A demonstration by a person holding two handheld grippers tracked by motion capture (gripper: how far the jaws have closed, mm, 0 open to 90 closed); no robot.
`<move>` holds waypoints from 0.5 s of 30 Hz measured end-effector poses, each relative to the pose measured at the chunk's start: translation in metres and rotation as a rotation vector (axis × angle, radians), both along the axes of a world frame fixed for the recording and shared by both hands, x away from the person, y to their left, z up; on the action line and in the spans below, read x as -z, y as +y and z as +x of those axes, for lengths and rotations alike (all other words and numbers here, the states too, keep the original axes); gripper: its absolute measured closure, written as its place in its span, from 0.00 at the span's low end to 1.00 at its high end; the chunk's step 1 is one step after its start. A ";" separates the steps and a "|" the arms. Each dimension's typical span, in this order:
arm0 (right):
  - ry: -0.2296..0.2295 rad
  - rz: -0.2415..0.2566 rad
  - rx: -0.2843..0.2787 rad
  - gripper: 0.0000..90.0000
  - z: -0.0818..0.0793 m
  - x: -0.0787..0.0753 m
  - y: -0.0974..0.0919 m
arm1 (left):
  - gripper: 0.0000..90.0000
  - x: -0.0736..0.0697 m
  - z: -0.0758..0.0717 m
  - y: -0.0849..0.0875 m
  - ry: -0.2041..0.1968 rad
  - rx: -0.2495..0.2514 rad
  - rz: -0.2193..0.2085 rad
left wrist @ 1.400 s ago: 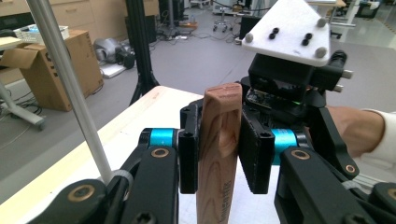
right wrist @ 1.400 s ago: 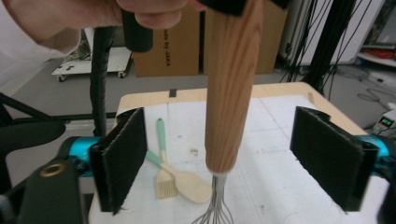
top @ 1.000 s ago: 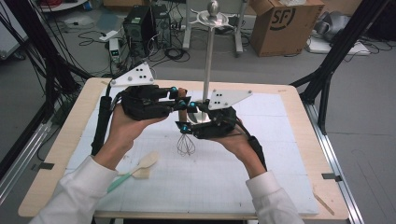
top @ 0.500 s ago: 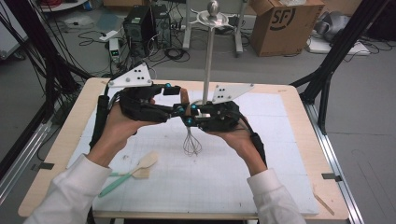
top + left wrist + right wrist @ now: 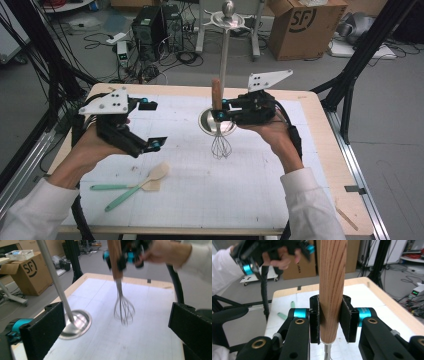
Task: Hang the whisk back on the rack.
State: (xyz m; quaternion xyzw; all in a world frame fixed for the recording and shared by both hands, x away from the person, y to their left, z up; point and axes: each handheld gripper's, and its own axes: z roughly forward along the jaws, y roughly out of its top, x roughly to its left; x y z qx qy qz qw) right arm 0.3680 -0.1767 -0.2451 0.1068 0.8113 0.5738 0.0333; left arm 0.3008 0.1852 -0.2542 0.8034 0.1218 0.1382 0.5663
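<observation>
My right gripper (image 5: 218, 111) was clamped on the wooden handle of the whisk (image 5: 220, 145), both pads pressed flat against the grain near the handle's lower end, as the right gripper view (image 5: 331, 318) showed plainly. The whisk (image 5: 123, 307) hung upright, handle up and wire loops down, over the middle of the bench (image 5: 310, 107). In the high view the loops seemed to sit just above the white mat (image 5: 210, 185), though I could not tell for sure whether they touched it.

My left gripper (image 5: 150, 125) stood well to the left of the whisk, its jaws wide apart with nothing between them; they had just been opening. In the left gripper view the two black jaws framed the whisk from a distance, with bare mat in between.

Just behind the whisk stood a metal stand (image 5: 223, 60), its thin pole rising from a round shiny base (image 5: 206, 122) on the bench. Near my left forearm lay two utensils with green handles, a wooden spoon (image 5: 137, 186) crossed over a spatula (image 5: 120, 187), touching each other and well apart from both grippers.
</observation>
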 end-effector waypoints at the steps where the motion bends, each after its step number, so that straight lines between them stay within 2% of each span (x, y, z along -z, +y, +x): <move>1: 0.010 0.003 0.010 0.81 0.003 -0.003 -0.003 | 0.02 0.004 -0.001 0.006 0.005 0.000 0.004; 6: 0.022 0.004 0.014 0.81 0.020 -0.015 -0.013 | 0.02 0.024 -0.007 0.031 0.010 -0.006 0.011; 11: 0.024 0.003 0.016 0.81 0.036 -0.026 -0.018 | 0.02 0.048 -0.014 0.054 0.033 -0.013 0.009; 15: 0.027 -0.001 0.015 0.81 0.047 -0.031 -0.018 | 0.02 0.064 -0.017 0.065 0.055 -0.018 -0.012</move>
